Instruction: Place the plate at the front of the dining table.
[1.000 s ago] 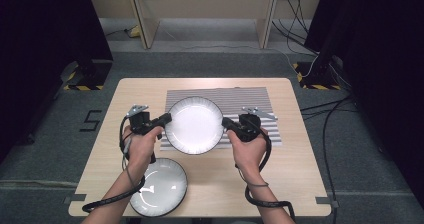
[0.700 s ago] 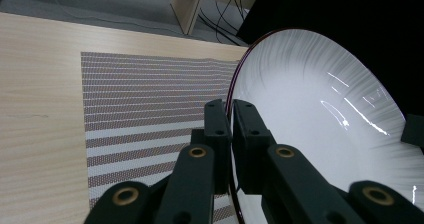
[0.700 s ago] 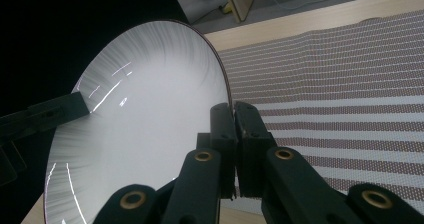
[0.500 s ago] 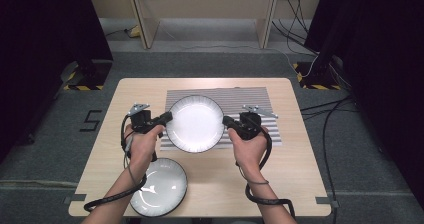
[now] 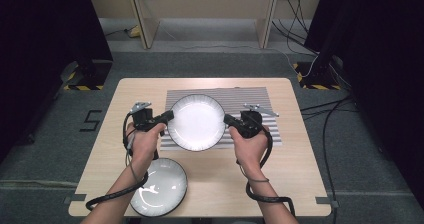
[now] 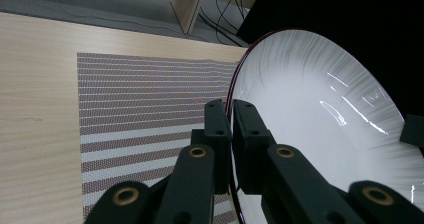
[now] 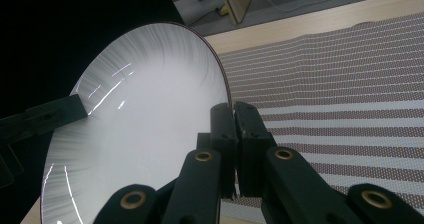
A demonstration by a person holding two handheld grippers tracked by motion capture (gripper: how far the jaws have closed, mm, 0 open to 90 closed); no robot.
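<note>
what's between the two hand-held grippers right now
In the high view, the round white ribbed plate spans between the left hand-held gripper and right hand-held gripper, each clamped on its rim.

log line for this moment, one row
left claw: shut on plate rim | right claw: shut on opposite rim | plate: over striped mat | second plate: near table edge

Grey carpet floor (image 5: 60, 149) surrounds the light wooden table (image 5: 300, 174); black curtains (image 5: 45, 24) flank wooden furniture legs (image 5: 140, 14) behind.
</note>
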